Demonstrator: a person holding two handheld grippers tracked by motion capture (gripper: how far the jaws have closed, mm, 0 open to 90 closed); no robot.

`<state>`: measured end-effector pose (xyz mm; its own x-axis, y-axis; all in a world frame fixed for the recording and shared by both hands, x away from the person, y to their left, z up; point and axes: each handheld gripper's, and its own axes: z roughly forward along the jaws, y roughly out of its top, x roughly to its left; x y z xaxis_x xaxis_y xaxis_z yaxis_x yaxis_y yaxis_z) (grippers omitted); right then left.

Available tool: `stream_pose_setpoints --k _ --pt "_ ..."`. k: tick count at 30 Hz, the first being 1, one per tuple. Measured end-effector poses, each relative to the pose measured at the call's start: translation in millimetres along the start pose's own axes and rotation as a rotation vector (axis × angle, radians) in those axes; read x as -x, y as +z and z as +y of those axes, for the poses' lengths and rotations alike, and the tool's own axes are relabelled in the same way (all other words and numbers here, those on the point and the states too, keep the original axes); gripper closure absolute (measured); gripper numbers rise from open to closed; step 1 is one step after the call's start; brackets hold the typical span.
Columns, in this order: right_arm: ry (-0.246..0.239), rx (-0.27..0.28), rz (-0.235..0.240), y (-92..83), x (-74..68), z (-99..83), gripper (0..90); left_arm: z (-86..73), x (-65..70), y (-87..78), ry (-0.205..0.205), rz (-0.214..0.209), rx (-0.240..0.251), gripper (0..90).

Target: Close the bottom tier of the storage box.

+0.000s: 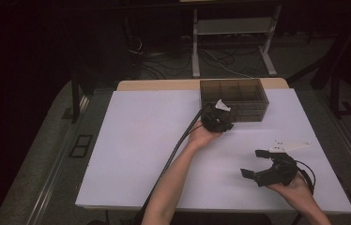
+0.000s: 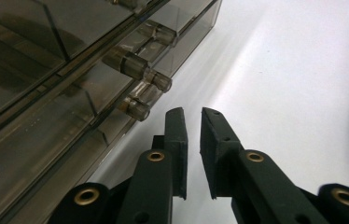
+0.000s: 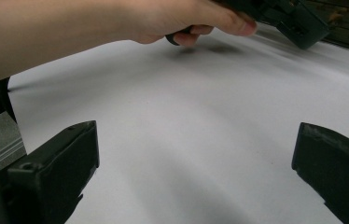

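Left gripper (image 2: 192, 116) at the smoky drawer box (image 1: 233, 98), upper centre of frame — jaws a narrow slit, empty, lowest knob (image 2: 137, 108) just left of the tips; right gripper (image 1: 258, 164) wide, idle, lower right on the tabletop (image 1: 136, 154).

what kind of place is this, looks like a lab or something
Most likely a lab or workshop set up for recording. A white-topped table holds just a smoky clear drawer box, loose cables trail over the floor behind it, and a metal stand is at the back in a dark room.
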<state>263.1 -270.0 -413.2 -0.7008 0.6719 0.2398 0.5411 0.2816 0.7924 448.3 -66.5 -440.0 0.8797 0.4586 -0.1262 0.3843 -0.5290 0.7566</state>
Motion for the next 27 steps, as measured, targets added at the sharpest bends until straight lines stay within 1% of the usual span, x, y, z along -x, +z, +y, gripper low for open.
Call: stream_pose_setpoints --k 1,3,4,5,7,8,9,12,13,14,16,20,23,25,27 --pt "0.003 0.0 -0.001 0.0 -0.2 0.1 0.1 0.1 0.7 -2.4 -0.002 -0.006 0.008 77.5" --pt "0.005 0.001 -0.002 0.0 -0.2 0.3 0.1 0.0 1.1 -6.0 0.01 -0.008 0.002 75.1" --pt "0.005 0.0 -0.003 0.0 -0.3 0.4 0.1 -0.4 1.9 -7.6 0.008 -0.013 0.003 73.7" --pt "0.006 -0.001 -0.003 0.2 -0.6 0.5 0.0 -0.6 2.1 -10.3 0.016 -0.02 -0.002 72.7" --pt "0.004 -0.002 -0.004 0.6 -0.7 0.6 0.1 -1.1 4.0 -13.5 0.01 -0.025 0.003 70.9" --pt "0.003 -0.003 -0.004 0.8 -0.8 0.6 0.1 -1.2 4.4 -15.3 0.014 -0.029 0.009 69.9" --pt "0.004 -0.005 -0.004 0.9 -0.8 0.7 0.1 -1.6 6.1 -17.7 0.007 -0.033 0.006 68.6" --pt "0.003 -0.003 -0.005 0.8 -0.4 0.6 0.1 -1.5 9.0 -23.0 0.016 -0.031 0.012 59.7" --pt "0.004 -0.004 -0.005 0.8 -0.4 0.6 0.1 -1.7 10.6 -25.8 0.028 -0.032 0.025 57.3" --pt "0.004 -0.004 -0.006 0.8 -0.5 0.6 0.1 -1.9 12.1 -27.4 0.023 -0.035 0.033 53.1" --pt "0.004 -0.002 -0.009 0.9 -0.4 0.6 0.1 -1.7 13.1 -32.4 0.034 -0.047 0.041 48.2" --pt "0.006 0.003 -0.01 0.5 -0.2 1.0 0.0 -1.6 15.5 -41.7 0.024 -0.067 0.063 40.2" --pt "0.006 0.003 -0.01 0.5 -0.2 0.9 0.0 -1.4 18.2 -48.9 0.032 -0.058 0.068 33.8" --pt "0.006 0.003 -0.01 0.6 -0.2 1.0 0.1 -1.5 19.1 -52.4 0.031 -0.071 0.071 31.0" --pt "0.006 0.002 -0.011 1.0 -0.3 1.0 0.1 -2.1 21.6 -56.5 0.013 -0.082 0.073 28.8"
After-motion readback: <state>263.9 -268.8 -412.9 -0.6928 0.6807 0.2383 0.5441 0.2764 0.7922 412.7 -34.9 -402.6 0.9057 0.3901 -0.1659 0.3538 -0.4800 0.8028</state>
